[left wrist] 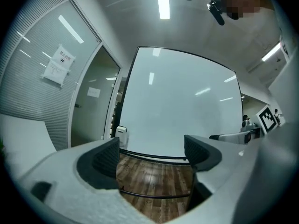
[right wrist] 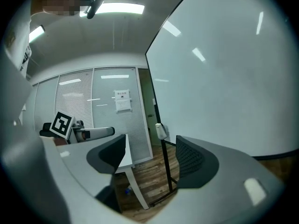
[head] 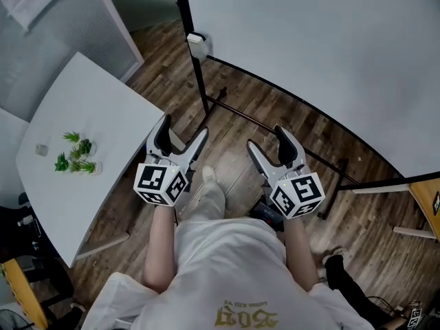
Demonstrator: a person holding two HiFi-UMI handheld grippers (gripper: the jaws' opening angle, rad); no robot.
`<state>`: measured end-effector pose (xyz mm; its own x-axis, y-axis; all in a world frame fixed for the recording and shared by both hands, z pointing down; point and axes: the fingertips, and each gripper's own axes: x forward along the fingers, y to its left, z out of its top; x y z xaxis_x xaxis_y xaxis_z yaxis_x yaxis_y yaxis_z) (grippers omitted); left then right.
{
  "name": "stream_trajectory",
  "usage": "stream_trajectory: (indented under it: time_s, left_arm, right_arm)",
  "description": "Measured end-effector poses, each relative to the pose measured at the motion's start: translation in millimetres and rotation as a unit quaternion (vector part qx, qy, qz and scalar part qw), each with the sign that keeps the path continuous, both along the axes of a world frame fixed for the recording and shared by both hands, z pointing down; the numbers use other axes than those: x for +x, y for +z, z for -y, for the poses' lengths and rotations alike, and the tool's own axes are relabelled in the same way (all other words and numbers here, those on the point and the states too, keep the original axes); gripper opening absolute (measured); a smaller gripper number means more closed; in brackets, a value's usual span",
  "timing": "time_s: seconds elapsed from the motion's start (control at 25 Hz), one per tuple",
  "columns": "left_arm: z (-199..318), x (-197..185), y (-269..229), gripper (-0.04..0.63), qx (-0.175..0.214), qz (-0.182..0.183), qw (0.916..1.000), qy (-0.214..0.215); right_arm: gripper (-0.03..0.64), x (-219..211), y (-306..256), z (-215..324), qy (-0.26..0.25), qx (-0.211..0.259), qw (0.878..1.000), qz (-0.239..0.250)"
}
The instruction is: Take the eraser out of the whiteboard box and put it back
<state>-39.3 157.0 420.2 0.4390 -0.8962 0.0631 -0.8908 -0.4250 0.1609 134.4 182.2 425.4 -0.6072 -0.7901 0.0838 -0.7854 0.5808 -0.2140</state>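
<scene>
A large whiteboard (head: 316,53) on a black stand fills the far right of the head view. A small white box (head: 197,45) hangs on its left post; it also shows in the left gripper view (left wrist: 121,135) and the right gripper view (right wrist: 161,130). I cannot make out an eraser. My left gripper (head: 183,130) and right gripper (head: 268,139) are held level side by side over the wood floor, short of the board. Both stand open with nothing between their jaws, as the left gripper (left wrist: 152,153) and right gripper (right wrist: 149,155) show in their own views.
A white table (head: 103,102) with small green plants (head: 75,155) stands at my left. The whiteboard's black floor bars (head: 237,112) run across the wood floor ahead. A yellow piece of furniture (head: 427,199) is at the right edge, and a glass partition (head: 62,19) is behind the table.
</scene>
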Motion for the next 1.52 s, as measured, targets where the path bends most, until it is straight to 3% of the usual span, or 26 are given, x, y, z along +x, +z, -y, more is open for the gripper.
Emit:
stream_trajectory:
  time_s: [0.4,0.72,1.04,1.52]
  left_arm:
    - [158.2,-40.1,-8.9,0.423,-0.006,-0.006,0.9997,0.024]
    - [245.8,-60.2,-4.2,0.423,-0.013,-0.006,0.9990,0.043]
    - [291.2,-58.6,5.8,0.422,-0.015,-0.001,0.9969,0.077]
    - [309.4,-51.0,8.5,0.417,-0.011,0.005,0.9943,0.106]
  right_arm:
    - [0.328,-58.0,-8.1,148.1,0.005,-0.011,1.000,-0.020]
    - [0.328,-89.8,-2.9,230.3,0.015,-0.021,0.999,-0.026]
    - [0.328,-104.3,2.2,272.3,0.032,-0.023,0.999,-0.032]
    - [0.328,-101.9,-0.7,279.3,0.059,-0.020,0.997,-0.038]
